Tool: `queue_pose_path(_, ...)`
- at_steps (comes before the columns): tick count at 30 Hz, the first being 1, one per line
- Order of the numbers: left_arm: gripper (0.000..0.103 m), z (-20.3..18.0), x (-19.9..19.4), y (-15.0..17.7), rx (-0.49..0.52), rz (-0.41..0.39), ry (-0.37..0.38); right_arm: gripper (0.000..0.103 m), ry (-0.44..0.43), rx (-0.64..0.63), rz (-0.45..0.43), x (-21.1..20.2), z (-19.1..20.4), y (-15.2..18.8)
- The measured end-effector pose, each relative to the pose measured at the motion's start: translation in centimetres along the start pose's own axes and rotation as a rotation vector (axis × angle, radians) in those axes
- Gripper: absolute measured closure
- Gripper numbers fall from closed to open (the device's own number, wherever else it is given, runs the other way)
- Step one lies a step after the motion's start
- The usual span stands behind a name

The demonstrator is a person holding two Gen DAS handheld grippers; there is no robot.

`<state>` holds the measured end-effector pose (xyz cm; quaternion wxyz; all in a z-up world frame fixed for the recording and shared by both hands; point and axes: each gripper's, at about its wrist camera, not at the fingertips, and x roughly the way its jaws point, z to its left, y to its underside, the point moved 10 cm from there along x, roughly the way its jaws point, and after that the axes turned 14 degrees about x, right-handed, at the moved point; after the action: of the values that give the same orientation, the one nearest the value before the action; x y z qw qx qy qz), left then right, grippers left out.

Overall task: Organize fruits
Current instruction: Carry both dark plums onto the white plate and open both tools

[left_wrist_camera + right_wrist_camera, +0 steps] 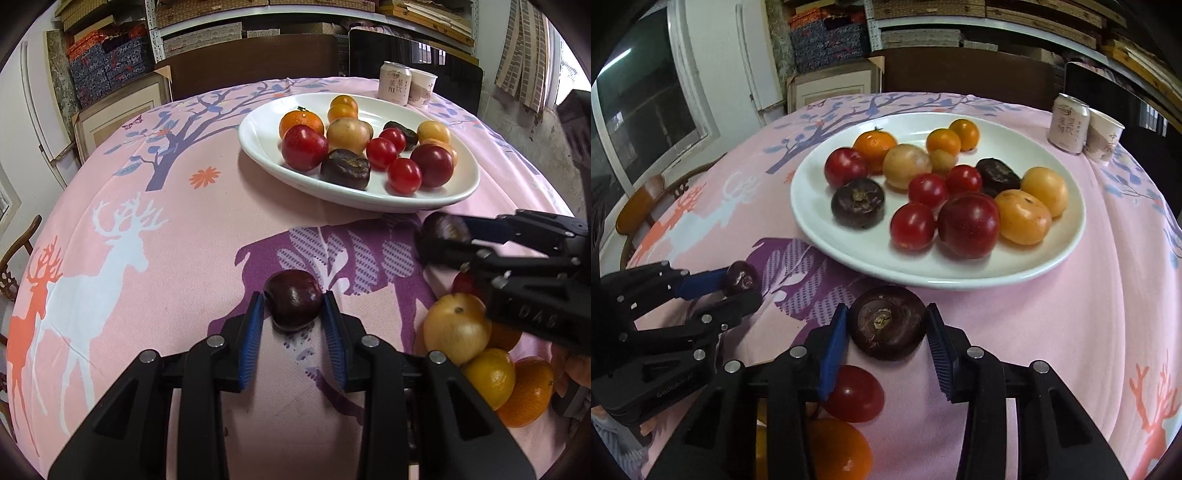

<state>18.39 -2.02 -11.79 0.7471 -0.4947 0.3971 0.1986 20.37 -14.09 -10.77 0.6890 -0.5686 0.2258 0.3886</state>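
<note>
left gripper: pinched on a dark red plum, both blue pads against it; from the right wrist view the same plum is seen between its pads, low over the pink cloth of the worktop.
right gripper: a dark water chestnut sits between the blue pads, left pad touching, right pad at its edge; firm pressing cannot be told. It lies on the cloth just in front of the plate rim.
left-wrist-only: loose fruit near the right gripper body is shown: one yellow plum, one yellow-orange citrus, one orange, plus a red piece mostly hidden behind the gripper.
right-wrist-only: the chestnut's stem scar is seen face-on; one red tomato and one orange fruit are seen under the gripper.
plate: white oval, one, on the worktop, well past both grippers.
plate count (right wrist view): 2 red plums, 3 cherry tomatoes, 2 dark chestnuts, 1 mandarin with stem, 2 small orange fruits, 4 yellow to yellow-orange round fruits; 14 in all.
back of worktop: 1 drink can touching 1 paper cup, beside the plate's far right.
off-plate count: 7 pieces seen in the left wrist view, grippers' two included.
</note>
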Motion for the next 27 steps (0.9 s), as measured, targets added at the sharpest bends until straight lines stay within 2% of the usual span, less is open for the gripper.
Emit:
queue_pose_path(4,0.072,-0.2,-0.1,-0.1,-0.006,-0.007,0.02,0.06,-0.082,0.039,-0.033,-2.2,-0.1,0.4)
queue_pose_path(10,0.073,-0.3,-1.0,-0.4,-0.005,-0.044,0.026,0.06,-0.132,0.105,-0.077,-4.2,-1.1,0.3)
queue_pose_path(13,0.073,-0.6,-1.4,-0.7,0.006,-0.066,0.027,0.06,-0.142,0.128,-0.088,-4.7,-1.7,0.1)
queue_pose_path(21,0.077,-0.8,-0.8,-0.5,0.003,-0.044,0.048,0.06,-0.148,0.141,-0.076,-4.4,-1.8,0.2)
queue_pose_path(27,0.069,-0.5,0.1,-1.1,-0.016,-0.032,0.048,0.06,-0.151,0.155,-0.065,-4.3,-2.0,0.3)
